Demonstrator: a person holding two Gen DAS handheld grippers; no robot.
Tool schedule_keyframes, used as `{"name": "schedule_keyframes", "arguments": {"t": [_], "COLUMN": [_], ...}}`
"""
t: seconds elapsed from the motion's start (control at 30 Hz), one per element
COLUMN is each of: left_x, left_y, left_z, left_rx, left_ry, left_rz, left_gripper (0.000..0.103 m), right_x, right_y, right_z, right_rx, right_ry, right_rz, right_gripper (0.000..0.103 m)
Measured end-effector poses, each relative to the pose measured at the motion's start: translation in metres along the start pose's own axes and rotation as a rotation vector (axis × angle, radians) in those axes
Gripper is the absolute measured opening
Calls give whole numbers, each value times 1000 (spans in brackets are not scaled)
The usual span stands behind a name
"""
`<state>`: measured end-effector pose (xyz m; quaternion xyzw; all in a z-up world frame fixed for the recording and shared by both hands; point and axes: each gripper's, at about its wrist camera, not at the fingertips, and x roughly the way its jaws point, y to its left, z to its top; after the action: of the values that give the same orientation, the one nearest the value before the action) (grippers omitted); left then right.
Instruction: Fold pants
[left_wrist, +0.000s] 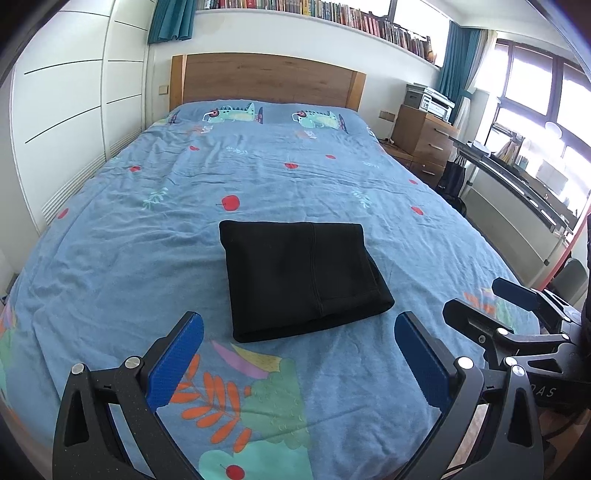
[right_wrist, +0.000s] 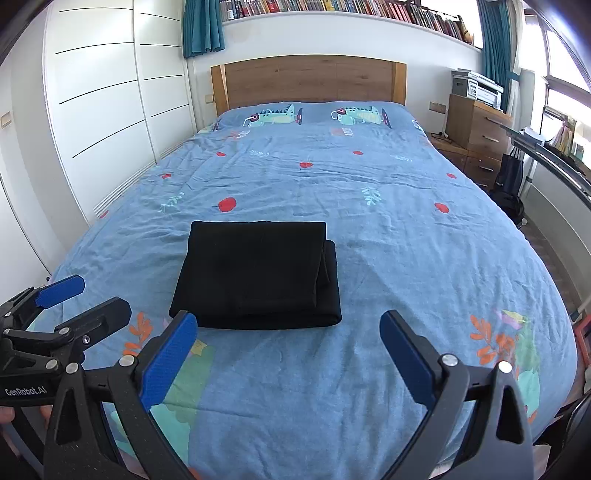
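Now the black pants (left_wrist: 303, 277) lie on the blue bed cover (left_wrist: 147, 258) as a neat, thick square with several layers stacked up. They sit near the middle of the bed, closer to the foot edge than to the wooden headboard (left_wrist: 266, 77), and about the same way from both side edges. That looks like a good spot, because the cover is flat there and nothing else is near to bump the pile. The left claw (left_wrist: 299, 360) hangs above the foot end of the bed with its two blue fingers (left_wrist: 177, 362) spread wide apart, and it holds nothing. The right claw (right_wrist: 288, 360) is the same, fingers spread wide, nothing between them, and it hangs just beside the left one. Both claws are back from the pants and do not touch them. I think they are held off like this because the folding looks done, so there is no need to pinch the cloth. One edge on the right side of the pile shows a lower layer peeking out a bit, so it is not perfectly even. The job seems finished or very close to it.
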<state>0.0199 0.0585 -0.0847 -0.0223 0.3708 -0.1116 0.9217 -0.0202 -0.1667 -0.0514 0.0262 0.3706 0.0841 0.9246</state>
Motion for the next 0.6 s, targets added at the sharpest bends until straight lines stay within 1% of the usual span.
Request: {"name": "schedule_keyframes", "arguments": {"t": [0.13,0.33,0.5,0.6], "left_x": [-1,0,-1,-1], "left_y": [1,7,11,12], "left_z": [1,4,5,6], "left_rx": [4,-1,-18,-18], "left_ry": [-11,-21,-29,-29], "left_rz": [12,29,19,27], "left_gripper": [101,101,101,101], "right_x": [-1,2,1,2], "right_y": [1,4,9,10], "right_z": [1,4,9,11], "right_rx": [-2,-10,-22,-26], "right_ry": [-4,-12,-37,-42], "right_rz": [-4,14,19,19], "right_gripper": [103,103,103,103]}}
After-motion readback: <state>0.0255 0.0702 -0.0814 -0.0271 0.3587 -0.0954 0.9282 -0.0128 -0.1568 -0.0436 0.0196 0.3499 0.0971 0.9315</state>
